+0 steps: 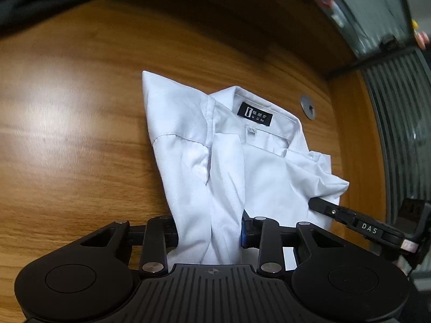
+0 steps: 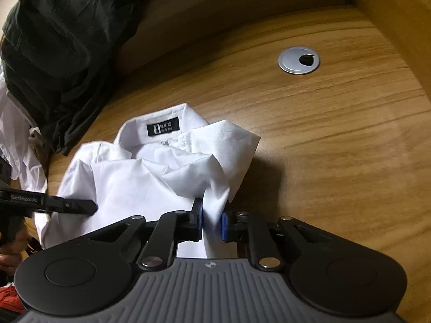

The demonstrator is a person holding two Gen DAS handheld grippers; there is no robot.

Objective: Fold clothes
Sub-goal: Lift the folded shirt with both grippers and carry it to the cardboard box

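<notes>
A white shirt [image 1: 237,167] of smooth, lightly creased cotton lies mid-frame on the glossy wood-grain desk [image 1: 80,134], its collar showing a black woven label [image 1: 255,113]. The left gripper [image 1: 210,232], at lower centre, clamps a bunched fold of the fabric; the right gripper [image 2: 212,219] likewise pinches a crumpled fold. A round silver grommet [image 2: 299,60] sits upper right, dark crinkled cloth [image 2: 62,40] upper left

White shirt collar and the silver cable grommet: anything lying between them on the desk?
Nothing. In the right wrist view, only bare wooden desk runs from the white shirt collar to the cable grommet.
</notes>
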